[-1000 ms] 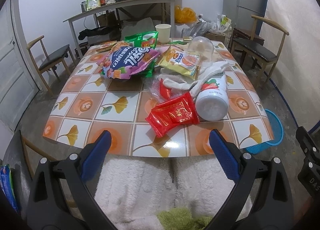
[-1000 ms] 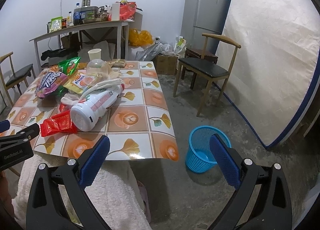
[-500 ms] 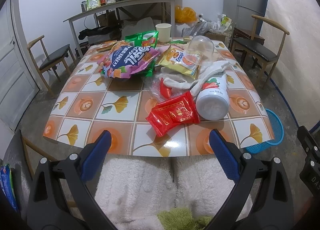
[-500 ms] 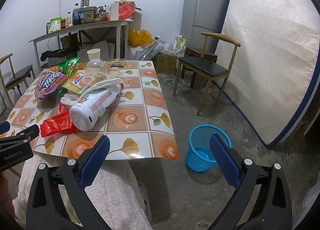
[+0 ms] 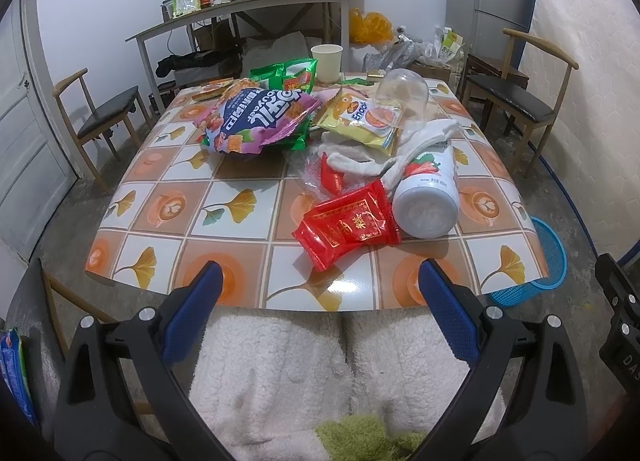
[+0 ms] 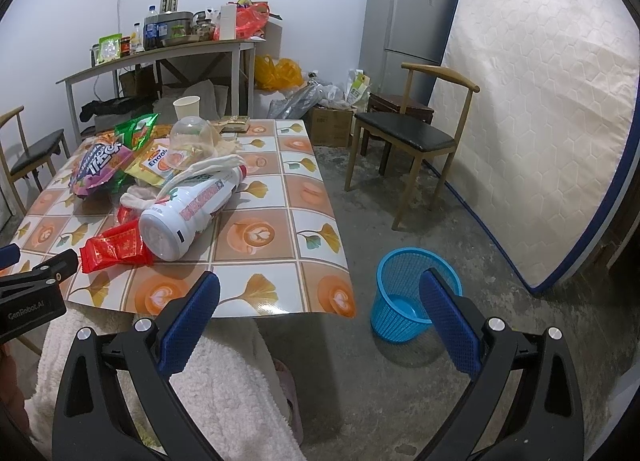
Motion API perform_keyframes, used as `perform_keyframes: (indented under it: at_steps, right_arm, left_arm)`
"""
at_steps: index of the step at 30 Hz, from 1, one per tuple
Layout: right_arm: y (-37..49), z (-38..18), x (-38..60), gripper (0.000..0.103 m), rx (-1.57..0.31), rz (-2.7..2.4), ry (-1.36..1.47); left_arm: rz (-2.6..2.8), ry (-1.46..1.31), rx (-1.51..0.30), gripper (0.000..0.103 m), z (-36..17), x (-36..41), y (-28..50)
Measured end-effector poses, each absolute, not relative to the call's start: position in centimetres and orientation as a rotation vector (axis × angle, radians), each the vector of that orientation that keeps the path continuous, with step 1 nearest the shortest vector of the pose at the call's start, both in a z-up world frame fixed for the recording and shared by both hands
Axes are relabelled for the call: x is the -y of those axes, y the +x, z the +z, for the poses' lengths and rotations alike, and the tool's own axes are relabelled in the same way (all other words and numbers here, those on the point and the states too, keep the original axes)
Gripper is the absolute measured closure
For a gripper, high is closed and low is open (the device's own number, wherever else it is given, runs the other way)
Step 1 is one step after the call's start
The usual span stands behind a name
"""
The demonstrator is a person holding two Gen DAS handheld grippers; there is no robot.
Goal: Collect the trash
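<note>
Left hand-held gripper hangs just off the near edge of the worktop, jaws spread wide, nothing between the blue pads. Right hand-held gripper sits off the near right corner, likewise released and empty, its view taking in both the worktop and the floor. The trash is all on the worktop: a red foil packet near the near edge, touching the base of a white strawberry-print bottle lying on its side. White cloth drapes across the bottle's neck end. Toward the middle, a purple snack bag rests on green wrappers, with a yellow snack packet beside it under a tipped clear plastic cup. A paper cup stands upright at the far edge. Down on the floor, off the near right corner, stands the blue mesh wastebasket.
</note>
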State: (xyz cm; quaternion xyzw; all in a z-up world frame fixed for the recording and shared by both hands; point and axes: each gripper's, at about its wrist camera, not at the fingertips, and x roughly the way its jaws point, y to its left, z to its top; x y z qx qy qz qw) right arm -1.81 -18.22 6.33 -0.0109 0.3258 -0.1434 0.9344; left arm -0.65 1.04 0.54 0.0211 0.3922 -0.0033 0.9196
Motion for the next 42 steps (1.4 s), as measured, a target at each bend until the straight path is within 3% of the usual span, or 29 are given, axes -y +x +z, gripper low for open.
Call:
perform_keyframes:
  at_steps: [14, 28, 42]
  right_arm:
    - [0.2, 7.4, 18.7, 0.006, -0.654, -0.339, 0.000]
    - [7.8, 8.2, 18.4, 0.006, -0.560, -0.210, -0.047]
    - [16.5, 8.8, 19.2, 0.006, -0.606, 0.122, 0.225]
  left_arm:
    - [-0.031, 0.039, -0.814, 0.009, 1.2, -1.6, 2.5]
    - [0.015, 0.091, -0.673, 0.009, 4.5, -5.1, 9.1]
    - [-0.432, -0.107, -0.660, 0.009, 3.9, -4.9, 14.9]
